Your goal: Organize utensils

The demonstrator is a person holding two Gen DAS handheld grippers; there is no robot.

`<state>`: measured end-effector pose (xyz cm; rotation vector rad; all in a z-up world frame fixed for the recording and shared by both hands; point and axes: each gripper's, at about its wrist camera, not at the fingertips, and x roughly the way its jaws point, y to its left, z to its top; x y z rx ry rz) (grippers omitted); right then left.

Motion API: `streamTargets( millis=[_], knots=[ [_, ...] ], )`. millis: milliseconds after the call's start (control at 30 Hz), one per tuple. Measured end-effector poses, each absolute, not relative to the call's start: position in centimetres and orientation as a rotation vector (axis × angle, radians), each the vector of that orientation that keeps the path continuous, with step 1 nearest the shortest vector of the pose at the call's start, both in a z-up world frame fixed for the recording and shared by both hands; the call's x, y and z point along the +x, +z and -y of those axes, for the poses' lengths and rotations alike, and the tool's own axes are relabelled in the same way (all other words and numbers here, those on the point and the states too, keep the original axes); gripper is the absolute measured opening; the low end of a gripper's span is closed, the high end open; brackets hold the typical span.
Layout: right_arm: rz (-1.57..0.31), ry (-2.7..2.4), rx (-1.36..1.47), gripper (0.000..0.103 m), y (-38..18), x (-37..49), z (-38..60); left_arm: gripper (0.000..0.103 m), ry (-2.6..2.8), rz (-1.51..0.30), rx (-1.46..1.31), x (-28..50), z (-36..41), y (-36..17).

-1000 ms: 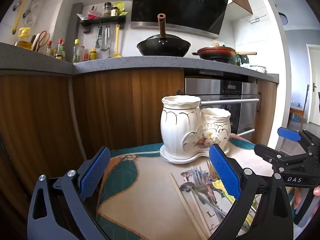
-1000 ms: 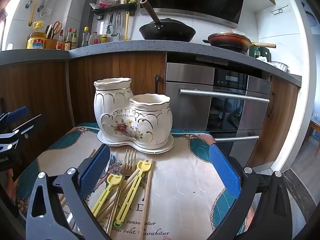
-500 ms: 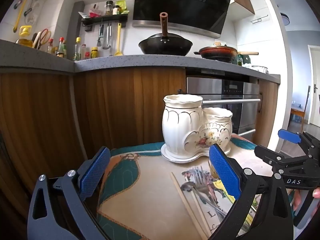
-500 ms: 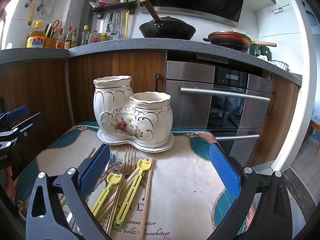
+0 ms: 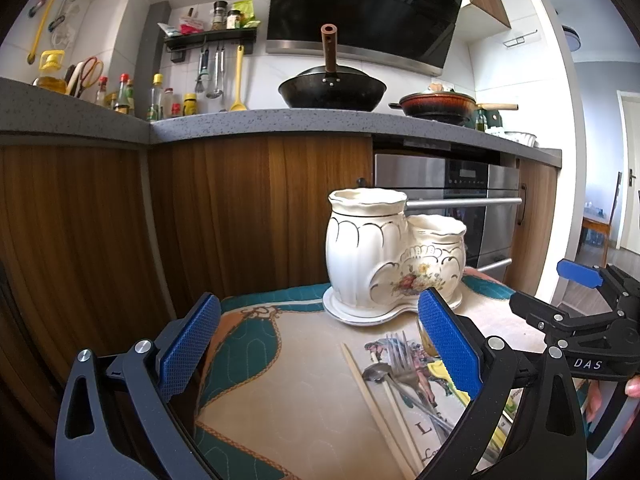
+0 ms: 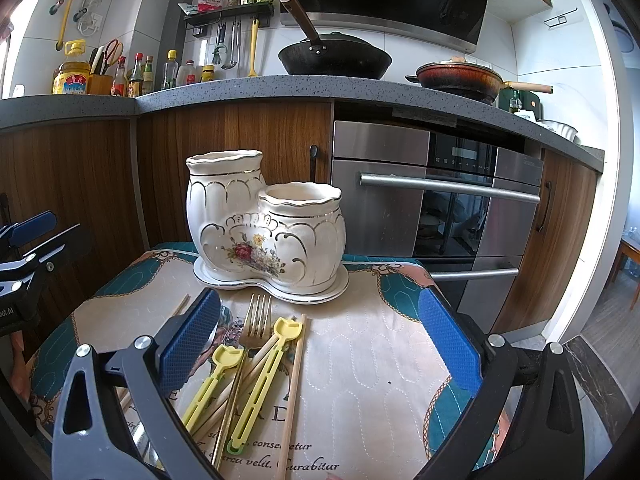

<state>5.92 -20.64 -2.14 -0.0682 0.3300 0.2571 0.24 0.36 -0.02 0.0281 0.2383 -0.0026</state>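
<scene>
A white ceramic two-cup utensil holder [image 6: 264, 232] [image 5: 388, 260] with a flower print stands at the far side of a quilted mat [image 6: 368, 360]. In front of it lie a fork [image 6: 252, 328], yellow-handled training chopsticks [image 6: 264, 376], wooden chopsticks [image 6: 294, 384] [image 5: 376, 396] and a spoon [image 5: 378, 372]. My right gripper [image 6: 320, 360] hovers open over the utensils, holding nothing. Open and empty too, my left gripper [image 5: 316, 352] hangs above the mat's left part, left of the utensils. Each gripper shows at the edge of the other's view.
Behind the small table run wooden cabinets [image 5: 240, 216], a steel oven [image 6: 436, 200] and a grey countertop [image 6: 240, 88] with a black wok [image 6: 336, 56], a red pan [image 6: 460, 76] and bottles. A fingertip [image 5: 632, 388] shows on the right gripper's handle.
Both grippers have barely shifted; the left wrist view has drifted slightly, so the holder sits a touch further right and lower. Nothing was picked up or let go.
</scene>
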Motion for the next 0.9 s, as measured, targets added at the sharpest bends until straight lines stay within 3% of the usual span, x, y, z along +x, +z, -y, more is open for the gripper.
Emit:
streamTargets(
  millis=[900],
  knots=[
    [-0.332,0.258,-0.072,0.098,-2.28,6.05,20.51,0.098,-0.002,-0.238,0.028,0.26,-0.31,0.07]
  ],
)
